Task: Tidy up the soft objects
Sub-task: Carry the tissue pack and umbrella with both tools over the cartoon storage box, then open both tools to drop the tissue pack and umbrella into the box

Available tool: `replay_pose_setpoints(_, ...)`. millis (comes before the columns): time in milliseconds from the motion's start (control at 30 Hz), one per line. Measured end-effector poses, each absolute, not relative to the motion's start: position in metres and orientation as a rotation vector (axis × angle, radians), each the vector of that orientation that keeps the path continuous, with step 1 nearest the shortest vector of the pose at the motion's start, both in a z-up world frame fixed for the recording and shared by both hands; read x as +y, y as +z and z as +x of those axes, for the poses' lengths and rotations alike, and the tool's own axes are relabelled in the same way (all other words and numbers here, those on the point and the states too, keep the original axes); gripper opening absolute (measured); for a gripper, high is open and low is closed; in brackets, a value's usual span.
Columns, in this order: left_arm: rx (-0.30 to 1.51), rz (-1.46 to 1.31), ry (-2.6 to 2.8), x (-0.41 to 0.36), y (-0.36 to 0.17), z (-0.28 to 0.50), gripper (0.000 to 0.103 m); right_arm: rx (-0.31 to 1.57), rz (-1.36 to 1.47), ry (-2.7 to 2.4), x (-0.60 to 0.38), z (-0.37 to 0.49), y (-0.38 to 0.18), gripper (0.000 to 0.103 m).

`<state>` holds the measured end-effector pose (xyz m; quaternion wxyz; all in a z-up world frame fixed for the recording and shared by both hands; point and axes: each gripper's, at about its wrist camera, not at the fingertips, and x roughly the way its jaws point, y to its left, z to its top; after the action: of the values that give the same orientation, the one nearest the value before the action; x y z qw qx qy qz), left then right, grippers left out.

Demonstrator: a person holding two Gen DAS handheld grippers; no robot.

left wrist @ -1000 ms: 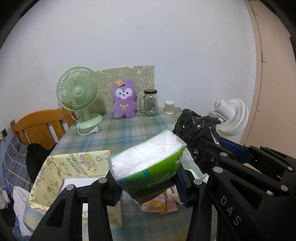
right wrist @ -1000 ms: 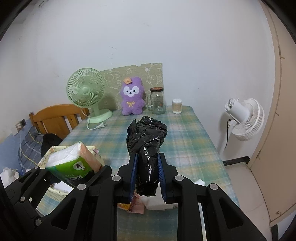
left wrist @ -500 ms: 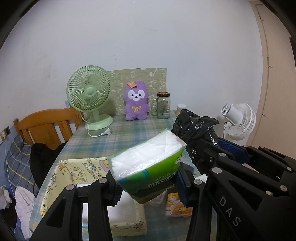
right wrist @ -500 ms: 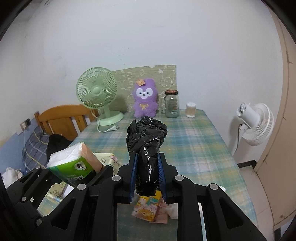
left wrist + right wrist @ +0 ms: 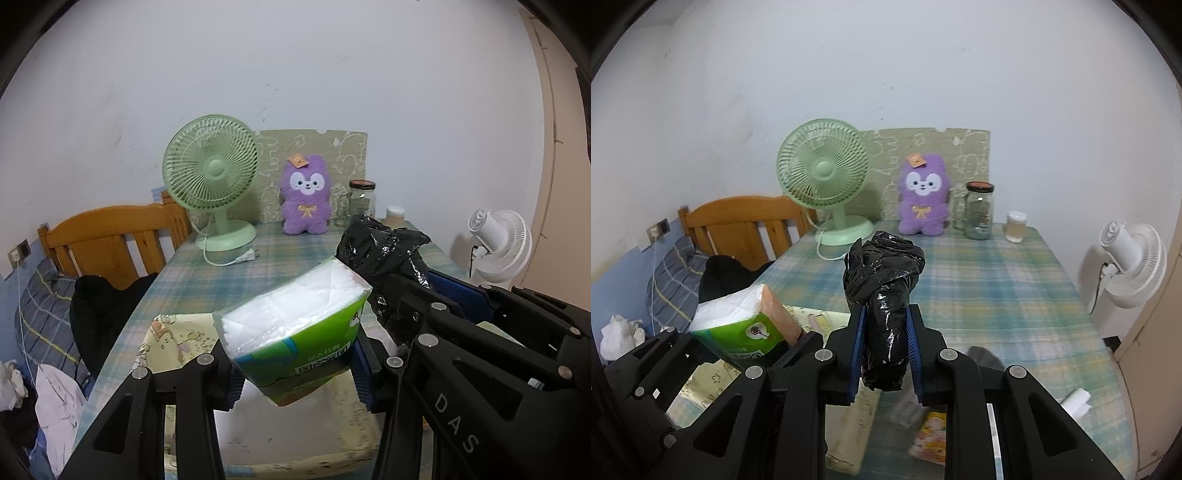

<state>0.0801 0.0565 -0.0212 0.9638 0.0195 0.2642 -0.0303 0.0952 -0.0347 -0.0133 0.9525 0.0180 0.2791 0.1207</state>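
Two soft things are in my tongs, one in each, both carried above the near end of the plaid table point(image 5: 997, 295). My left gripper point(image 5: 295, 373) is clamped across the lower half of a tissue pack point(image 5: 291, 325), green wrapper below and white tissue showing through the clear top; it sits tilted, upper end leaning away to the right. My right gripper point(image 5: 884, 350) is squeezed nearly together on a black plastic bag bundle point(image 5: 882, 291), which stands upright between the blue pads point(image 5: 857, 347) and mushrooms out above them. I judge both to be light and yielding: the pack is springy and its film slick, so a hold across the middle of its short sides should keep it from pivoting, while the bag crushes to almost nothing and its glossy skin could slide, so a grip low on the dense, twisted part seems safest. Beneath the pack lies a pale box point(image 5: 295, 424) with a cartoon-printed flap, but my own fingers and the pack cover most of it, so I cannot tell what it holds. Small items on the table under my right gripper are blurred; one looks like a colourful packet point(image 5: 929, 439). What the bag contains, if anything, is hidden.
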Motion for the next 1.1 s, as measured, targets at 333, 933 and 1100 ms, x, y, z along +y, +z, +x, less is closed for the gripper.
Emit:
replay_pose_setpoints(333, 0.578, 0.02, -0.022, 0.088, -0.042, 0.09, 0.049, 0.599, 0.009, 0.281, -0.002, 0.107, -0.032, 0.025)
replay_pose_setpoints(933, 0.705, 0.005, 0.067, 0.118, -0.085, 0.112, 0.073, 0.693, -0.037, 0.367, 0.034, 0.123, -0.072, 0.025)
replay_pose_setpoints(1100, 0.703, 0.007, 0.077, 0.116, -0.086, 0.111, 0.085, 0.717, -0.022, 0.374, 0.032, 0.127, -0.077, 0.03)
